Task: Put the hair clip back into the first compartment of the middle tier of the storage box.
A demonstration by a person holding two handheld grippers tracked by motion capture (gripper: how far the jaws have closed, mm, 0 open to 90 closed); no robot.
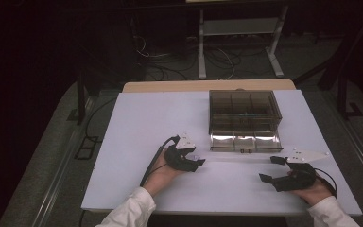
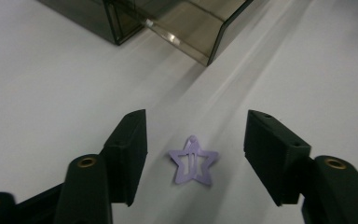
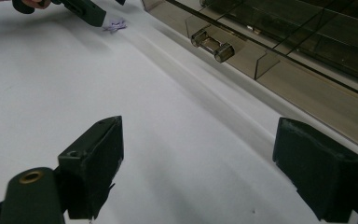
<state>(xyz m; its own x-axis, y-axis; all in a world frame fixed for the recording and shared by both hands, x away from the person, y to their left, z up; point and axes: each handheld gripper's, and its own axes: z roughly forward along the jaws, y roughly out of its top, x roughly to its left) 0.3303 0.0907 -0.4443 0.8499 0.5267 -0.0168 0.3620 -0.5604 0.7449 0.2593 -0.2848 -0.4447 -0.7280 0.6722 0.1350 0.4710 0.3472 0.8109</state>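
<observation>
we see the little purple star clip [image 2: 193, 161] lying flat on the table [image 2: 51, 93] near the box [image 2: 186, 23], between our left gripper's [image 2: 193, 154] open jaws, and we think it is light, thin and slippery, so pinch its edges.

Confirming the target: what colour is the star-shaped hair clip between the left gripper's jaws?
Pale purple star clip, best in the left gripper view.
</observation>
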